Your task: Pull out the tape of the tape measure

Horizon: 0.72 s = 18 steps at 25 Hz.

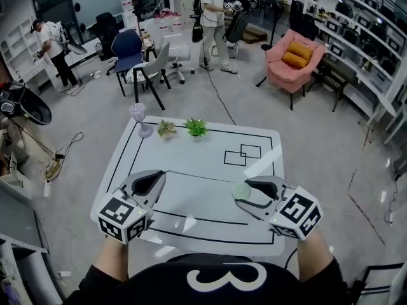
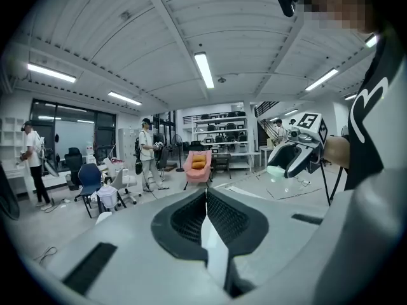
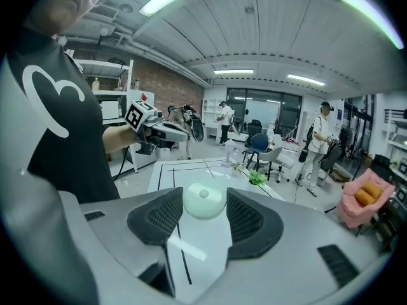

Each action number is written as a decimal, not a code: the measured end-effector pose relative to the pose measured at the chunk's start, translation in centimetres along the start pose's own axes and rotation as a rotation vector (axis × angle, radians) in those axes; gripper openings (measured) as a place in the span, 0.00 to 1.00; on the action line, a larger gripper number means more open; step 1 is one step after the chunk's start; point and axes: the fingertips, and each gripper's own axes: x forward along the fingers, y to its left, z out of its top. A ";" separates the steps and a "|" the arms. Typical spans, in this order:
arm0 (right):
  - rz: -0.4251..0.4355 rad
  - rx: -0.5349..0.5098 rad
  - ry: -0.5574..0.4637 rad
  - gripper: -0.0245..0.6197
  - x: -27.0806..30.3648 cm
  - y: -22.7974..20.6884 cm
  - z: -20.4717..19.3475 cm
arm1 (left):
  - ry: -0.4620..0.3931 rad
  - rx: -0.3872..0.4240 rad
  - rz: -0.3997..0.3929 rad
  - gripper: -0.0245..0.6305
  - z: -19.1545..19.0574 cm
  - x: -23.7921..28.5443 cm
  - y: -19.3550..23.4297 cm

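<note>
Right hand-held gripper point(image 1: 244, 191) grasps tape measure point(image 3: 203, 201); left hand-held gripper point(image 1: 159, 177) clenched on tape point(image 1: 203, 176) end (apparently); strip runs left-right over tabletop point(image 1: 210, 151)

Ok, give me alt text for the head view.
A person's right gripper clamps a pale green tape measure above a white table while the shut left gripper pinches its thin tape, drawn out between them. A green plant stands at the far edge.

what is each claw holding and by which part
The right claw grips the pale green round tape measure by its case's sides; left claw is shut on the end of its thin tape.
</note>
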 end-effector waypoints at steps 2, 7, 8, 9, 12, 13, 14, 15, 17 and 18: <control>-0.006 0.006 0.010 0.38 0.1 -0.1 -0.4 | 0.010 0.016 0.024 0.05 -0.5 -0.1 0.5; -0.015 0.026 0.022 0.38 0.0 0.0 -1.2 | 0.016 -0.003 0.061 0.05 -1.2 -0.5 2.0; -0.017 0.029 0.023 0.38 -0.1 -0.1 -1.2 | 0.015 -0.007 0.064 0.05 -1.2 -0.5 2.2; -0.020 0.031 0.022 0.38 -0.1 -0.1 -1.3 | 0.014 -0.008 0.069 0.05 -1.2 -0.6 2.3; -0.030 0.044 0.018 0.38 -0.5 -0.5 -1.5 | 0.013 -0.014 0.088 0.05 -1.4 -0.8 2.9; -0.034 0.047 0.016 0.38 -0.6 -0.6 -1.6 | 0.014 -0.016 0.096 0.05 -1.5 -0.9 3.2; -0.036 0.051 0.014 0.38 -0.7 -0.8 -1.6 | 0.015 -0.018 0.104 0.05 -1.6 -1.0 3.5; -0.037 0.053 0.011 0.38 -0.8 -0.8 -1.6 | 0.015 -0.021 0.113 0.05 -1.6 -1.1 3.8; -0.040 0.053 0.011 0.38 -0.9 -1.0 -1.8 | 0.018 -0.027 0.144 0.05 -1.9 -1.4 4.5; -0.045 0.051 0.013 0.38 -1.0 -1.1 -1.9 | 0.020 -0.032 0.163 0.05 -2.0 -1.6 4.9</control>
